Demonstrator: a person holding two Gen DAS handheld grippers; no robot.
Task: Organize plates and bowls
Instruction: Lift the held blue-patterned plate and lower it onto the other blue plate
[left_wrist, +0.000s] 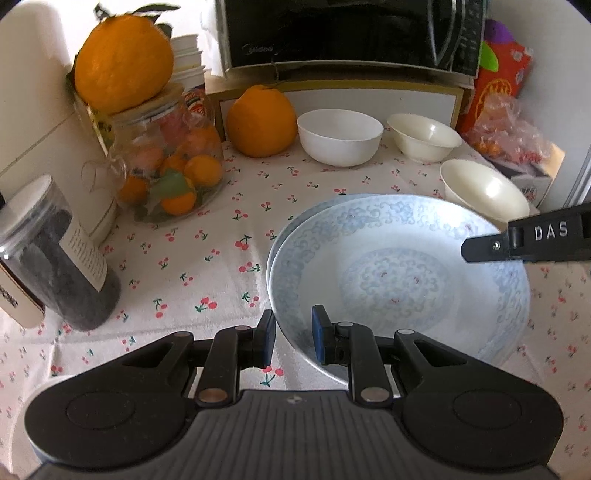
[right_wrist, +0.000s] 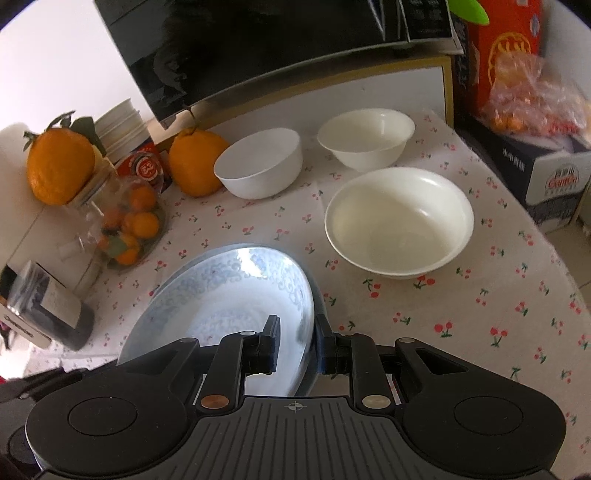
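Gripping opposite edges of the blue-patterned plate (left_wrist: 399, 273), both pairs of fingers are clamped on its rim. That plate serves as the landmark for everything else.

On its left edge, the left gripper (left_wrist: 293, 338) pinches the rim between blue pads, one finger under and one over the lip. On its right edge, the right gripper (right_wrist: 295, 343) does the same, and its black finger shows in the left wrist view reaching in over the far right rim.

The plate sits tilted above a second plate (left_wrist: 275, 251) of the same pattern, whose rim peeks out just beside its left edge; whether the two touch I cannot tell. By my judgement the coming move turns on this: the lower plate lies directly beneath, so the held one needs only to go down level, both hands together.

Behind the plate stand three smooth, glossy bowls: a white bowl (left_wrist: 340, 136), then a cream bowl (left_wrist: 424, 136), then a nearer cream bowl (left_wrist: 484, 192) at the plate's right rear. All rest on the desk (left_wrist: 207, 258), covered in cherry-print cloth.
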